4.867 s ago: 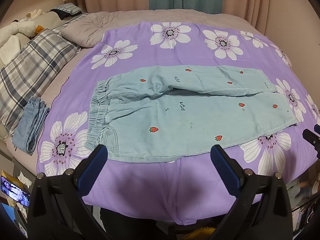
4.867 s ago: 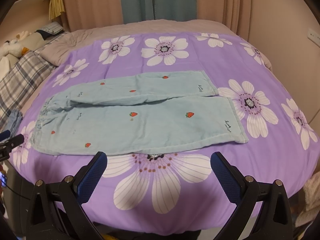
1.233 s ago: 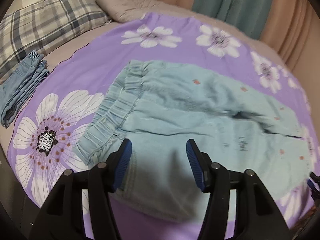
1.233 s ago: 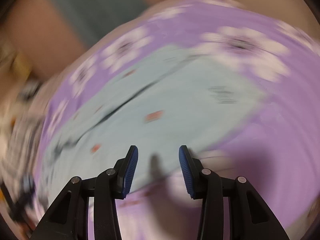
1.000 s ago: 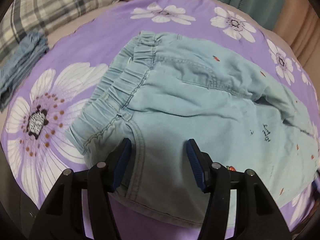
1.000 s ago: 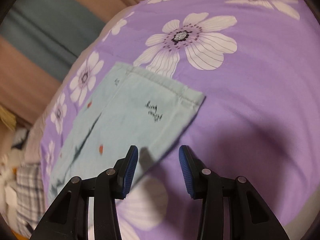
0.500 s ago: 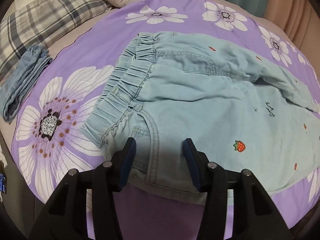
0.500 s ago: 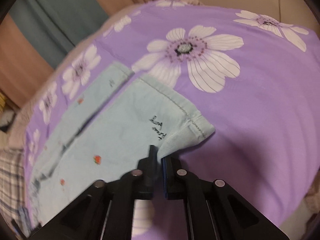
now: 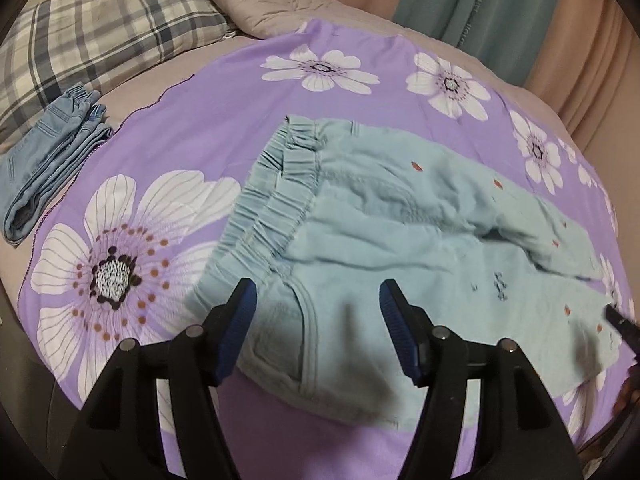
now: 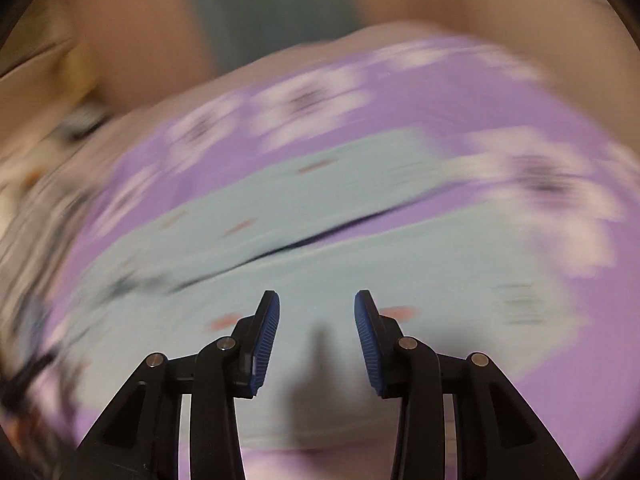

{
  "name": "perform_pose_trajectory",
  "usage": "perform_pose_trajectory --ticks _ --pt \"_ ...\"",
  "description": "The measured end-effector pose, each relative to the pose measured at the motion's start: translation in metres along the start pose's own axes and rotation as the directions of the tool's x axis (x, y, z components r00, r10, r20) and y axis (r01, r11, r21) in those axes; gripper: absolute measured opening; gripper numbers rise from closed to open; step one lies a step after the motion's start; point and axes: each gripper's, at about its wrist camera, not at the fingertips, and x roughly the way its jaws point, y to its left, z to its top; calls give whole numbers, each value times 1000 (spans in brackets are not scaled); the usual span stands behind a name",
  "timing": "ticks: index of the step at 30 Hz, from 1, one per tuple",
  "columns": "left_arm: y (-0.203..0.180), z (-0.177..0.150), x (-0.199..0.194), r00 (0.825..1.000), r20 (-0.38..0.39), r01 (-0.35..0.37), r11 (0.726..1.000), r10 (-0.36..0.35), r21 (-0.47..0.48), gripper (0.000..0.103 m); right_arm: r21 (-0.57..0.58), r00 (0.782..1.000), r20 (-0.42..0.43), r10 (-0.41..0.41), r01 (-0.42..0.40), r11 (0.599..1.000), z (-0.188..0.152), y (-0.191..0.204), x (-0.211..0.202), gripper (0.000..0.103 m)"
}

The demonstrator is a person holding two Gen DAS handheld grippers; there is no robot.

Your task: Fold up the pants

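Blue-padded left gripper [image 9: 314, 304] – jaws apart over pants [image 9: 400, 240] | right gripper [image 10: 316, 316] – jaws just opened, empty

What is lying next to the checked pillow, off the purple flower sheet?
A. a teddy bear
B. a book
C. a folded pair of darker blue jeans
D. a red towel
C: in the left wrist view, a folded pair of darker blue jeans lies at the edge of the purple flower sheet, just below the checked pillow.
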Motion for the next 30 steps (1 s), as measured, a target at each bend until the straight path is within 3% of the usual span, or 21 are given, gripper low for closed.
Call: perform_pose_trajectory --ticks 2,5,8,14,16,19,24,27,30 --pt "1 1 1 1000 1 -2 1000 2 -5 68 -117 993 -69 93 -101 988 -1 42 27 39" --pt "25 18 8 1000 -1 -9 1000 9 -10 69 -276 980 -136 143 -176 945 4 89 54 41" --pt "38 42 17 1000 5 -18 1000 18 -18 70 -433 982 -142 124 -175 884 10 125 73 44" --pt "42 94 49 1000 -2 0 1000 0 17 74 -595 985 -124 122 -173 785 52 167 120 44" --pt "42 117 60 1000 0 20 999 -20 32 74 -628 986 -124 113 -167 760 68 180 141 44" --pt "47 143 84 993 -29 111 994 -112 -12 75 -661 984 -148 94 -169 731 89 194 173 44" --pt "53 157 137 975 -124 183 982 -187 -40 75 -689 968 -233 95 -234 686 107 209 210 44" --pt "56 166 146 969 -110 223 975 -223 -14 75 -661 944 -315 95 -290 692 114 210 228 53" --pt "55 188 145 950 -146 284 958 -276 38 76 -605 895 -430 117 -382 699 114 206 244 55"
